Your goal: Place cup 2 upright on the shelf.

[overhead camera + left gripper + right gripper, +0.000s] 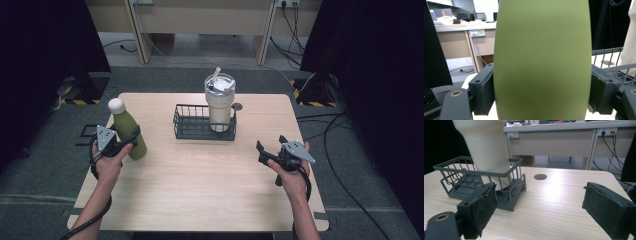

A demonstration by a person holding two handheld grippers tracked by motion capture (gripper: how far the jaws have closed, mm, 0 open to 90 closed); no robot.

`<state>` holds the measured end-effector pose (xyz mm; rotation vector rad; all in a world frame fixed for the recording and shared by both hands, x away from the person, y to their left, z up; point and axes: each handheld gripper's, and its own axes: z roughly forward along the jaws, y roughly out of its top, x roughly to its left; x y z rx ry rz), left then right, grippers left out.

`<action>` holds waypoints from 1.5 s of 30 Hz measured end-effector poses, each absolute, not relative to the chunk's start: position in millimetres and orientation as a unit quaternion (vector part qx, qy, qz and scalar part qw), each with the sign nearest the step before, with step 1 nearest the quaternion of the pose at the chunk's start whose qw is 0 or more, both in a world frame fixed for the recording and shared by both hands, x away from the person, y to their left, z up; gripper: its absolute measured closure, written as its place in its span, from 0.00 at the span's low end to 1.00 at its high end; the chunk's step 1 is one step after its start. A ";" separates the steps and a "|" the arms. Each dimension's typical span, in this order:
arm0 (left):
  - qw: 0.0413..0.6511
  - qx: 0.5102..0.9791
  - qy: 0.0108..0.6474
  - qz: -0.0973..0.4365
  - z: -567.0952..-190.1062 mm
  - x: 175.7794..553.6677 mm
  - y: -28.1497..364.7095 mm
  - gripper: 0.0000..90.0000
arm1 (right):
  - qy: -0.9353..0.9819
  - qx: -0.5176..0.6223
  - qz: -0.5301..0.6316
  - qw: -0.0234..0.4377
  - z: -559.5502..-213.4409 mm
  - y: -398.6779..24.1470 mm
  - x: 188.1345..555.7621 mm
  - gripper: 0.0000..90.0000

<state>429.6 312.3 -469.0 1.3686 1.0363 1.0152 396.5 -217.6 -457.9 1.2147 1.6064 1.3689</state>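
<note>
The cream tumbler (pixel 219 102) already stands in the wire basket (pixel 190 131). The left gripper (pixel 119 143) is clamped on the green bottle (pixel 127 129) near the table's (pixel 200 185) left edge, so the bottle probably goes there next. The right gripper (pixel 265 152) hovers wide open, empty.

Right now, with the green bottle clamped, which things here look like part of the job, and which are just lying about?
Probably in play:
- green bottle, gripped by the left hand-held gripper
- wire basket
- cream tumbler, standing in the basket
- right hand-held gripper, open above the table

Just lying about:
- cables on the floor
- desk behind the table
</note>
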 end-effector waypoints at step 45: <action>0.561 0.568 0.429 0.423 -448.7 429.7 304.1 0.24 | 0.615 0.476 0.525 0.346 -459.9 -219.2 396.9 0.15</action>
